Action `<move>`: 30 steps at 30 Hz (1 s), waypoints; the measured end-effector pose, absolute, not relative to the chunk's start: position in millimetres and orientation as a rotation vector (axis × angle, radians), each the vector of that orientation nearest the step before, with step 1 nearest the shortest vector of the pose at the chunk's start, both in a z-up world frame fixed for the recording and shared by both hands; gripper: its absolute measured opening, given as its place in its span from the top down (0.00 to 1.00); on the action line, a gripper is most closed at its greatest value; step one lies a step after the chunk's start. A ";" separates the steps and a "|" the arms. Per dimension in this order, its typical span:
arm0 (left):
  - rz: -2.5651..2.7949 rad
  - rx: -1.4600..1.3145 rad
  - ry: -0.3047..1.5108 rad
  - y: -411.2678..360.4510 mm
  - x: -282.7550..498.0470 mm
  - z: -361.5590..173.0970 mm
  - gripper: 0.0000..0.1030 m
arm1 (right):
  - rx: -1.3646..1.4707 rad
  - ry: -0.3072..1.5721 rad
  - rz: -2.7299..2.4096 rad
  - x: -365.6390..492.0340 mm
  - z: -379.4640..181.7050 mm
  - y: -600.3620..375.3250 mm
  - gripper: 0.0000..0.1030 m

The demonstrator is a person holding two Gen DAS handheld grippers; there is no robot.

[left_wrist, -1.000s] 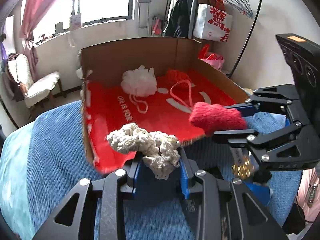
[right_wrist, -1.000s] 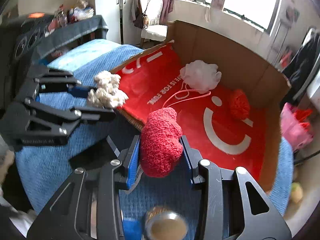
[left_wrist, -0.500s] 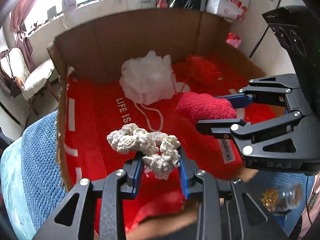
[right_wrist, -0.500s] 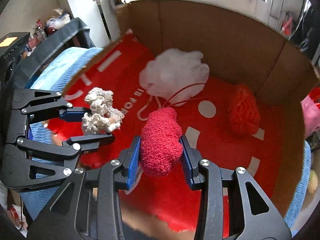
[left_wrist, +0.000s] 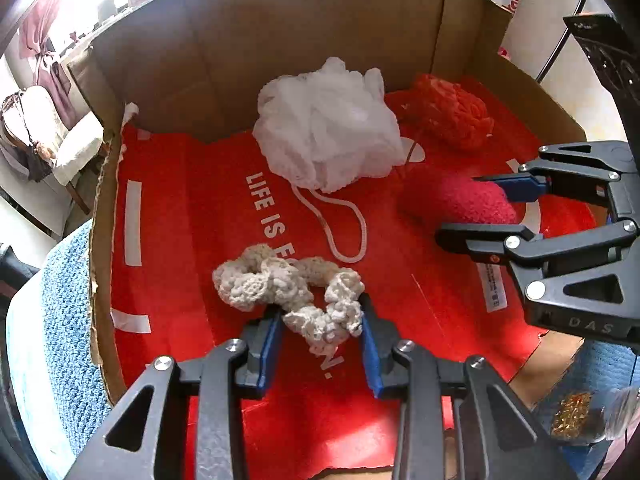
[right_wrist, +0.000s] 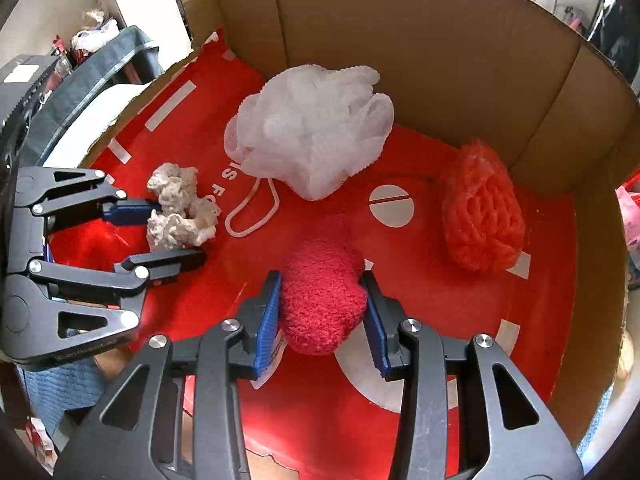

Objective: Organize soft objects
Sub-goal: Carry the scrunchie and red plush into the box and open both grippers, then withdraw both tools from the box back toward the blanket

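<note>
A cardboard box (left_wrist: 280, 40) (right_wrist: 440, 40) with a red printed floor fills both views. Inside it lie a white mesh pouf (left_wrist: 328, 128) (right_wrist: 312, 128) and an orange yarn bundle (left_wrist: 448, 112) (right_wrist: 484, 216). My left gripper (left_wrist: 320, 320) (right_wrist: 168, 232) holds a cream crocheted piece (left_wrist: 280, 284) (right_wrist: 176, 208) low over the red floor. Its jaws are opening, and the pads still touch the piece. To its right, my right gripper (right_wrist: 322, 296) (left_wrist: 476, 210) is shut on a fluffy red piece (right_wrist: 320, 304) (left_wrist: 452, 200), also low inside the box.
The box stands on a blue knitted blanket (left_wrist: 68, 320). A small jar of gold bits (left_wrist: 580, 420) lies by the box's near right corner. A cushioned chair (left_wrist: 60, 140) stands beyond the left wall. A dark-covered table (right_wrist: 100, 68) sits behind the box.
Both grippers have moved forward and down, from over the blanket at the box's open edge to low inside the box. Each still carries its piece.
</note>
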State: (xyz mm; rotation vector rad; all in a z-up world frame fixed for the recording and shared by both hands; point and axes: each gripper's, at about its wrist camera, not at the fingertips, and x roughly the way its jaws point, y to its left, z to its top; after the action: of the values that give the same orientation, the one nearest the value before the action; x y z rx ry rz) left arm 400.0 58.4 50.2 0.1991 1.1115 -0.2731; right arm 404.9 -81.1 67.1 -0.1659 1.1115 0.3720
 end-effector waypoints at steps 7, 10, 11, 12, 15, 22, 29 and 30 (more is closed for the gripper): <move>-0.274 0.188 1.115 63.8 400.5 48.8 0.57 | -0.164 1.131 0.373 410.9 63.1 -80.7 0.56; -0.278 0.183 1.111 63.6 399.9 50.4 0.49 | -0.172 1.131 0.374 413.0 62.1 -80.2 0.48; -0.277 0.185 1.105 63.9 399.3 51.5 0.46 | -0.173 1.127 0.373 413.1 62.8 -79.8 0.48; -0.278 0.186 1.101 65.6 398.5 53.2 0.44 | -0.174 1.124 0.372 411.6 62.3 -77.8 0.48; -0.283 0.191 1.093 63.9 394.0 55.9 0.39 | -0.178 1.124 0.370 410.0 63.4 -76.0 0.46; -0.277 0.210 1.053 63.6 379.5 69.9 0.32 | -0.180 1.110 0.352 403.4 70.3 -78.0 0.43; -0.267 0.207 1.000 58.5 350.7 93.5 0.25 | -0.169 1.064 0.334 386.3 91.2 -91.0 0.35; -0.264 0.203 0.986 58.8 345.3 98.6 0.22 | -0.164 1.060 0.333 383.7 93.7 -92.4 0.35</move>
State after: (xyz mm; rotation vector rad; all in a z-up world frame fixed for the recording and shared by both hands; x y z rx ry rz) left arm 345.3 58.8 98.6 0.2030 0.9862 -0.2643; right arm 383.7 -92.4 93.7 -0.1643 1.0599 0.3330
